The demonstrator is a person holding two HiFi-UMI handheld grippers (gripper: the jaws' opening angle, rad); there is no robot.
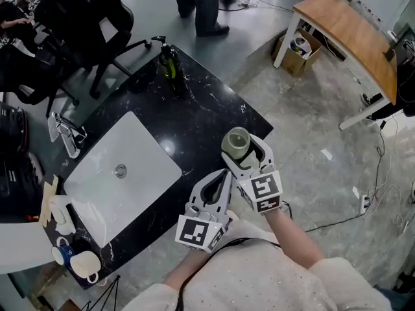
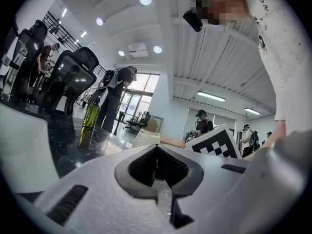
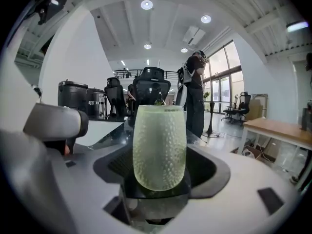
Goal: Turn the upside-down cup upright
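A pale green dimpled cup (image 1: pixel 237 140) stands upright, mouth up, on the near right corner of the black marble counter (image 1: pixel 194 118). My right gripper (image 1: pixel 242 148) reaches around it with its jaws spread wide. In the right gripper view the cup (image 3: pixel 160 145) stands between the dark pads (image 3: pixel 113 165) with a gap on each side, so nothing presses on it. My left gripper (image 1: pixel 226 174) sits just left of the right one, shut and empty. In the left gripper view its tips (image 2: pixel 157 149) meet, and the cup (image 2: pixel 145 138) shows beyond them.
A white sink (image 1: pixel 123 173) with a faucet (image 1: pixel 68 135) fills the counter's left part. A green bottle (image 1: pixel 170 67) stands at the far edge, mugs (image 1: pixel 84 263) at the near left. Office chairs (image 1: pixel 84 24), a standing person (image 1: pixel 201 5) and a wooden desk (image 1: pixel 350 31) lie beyond.
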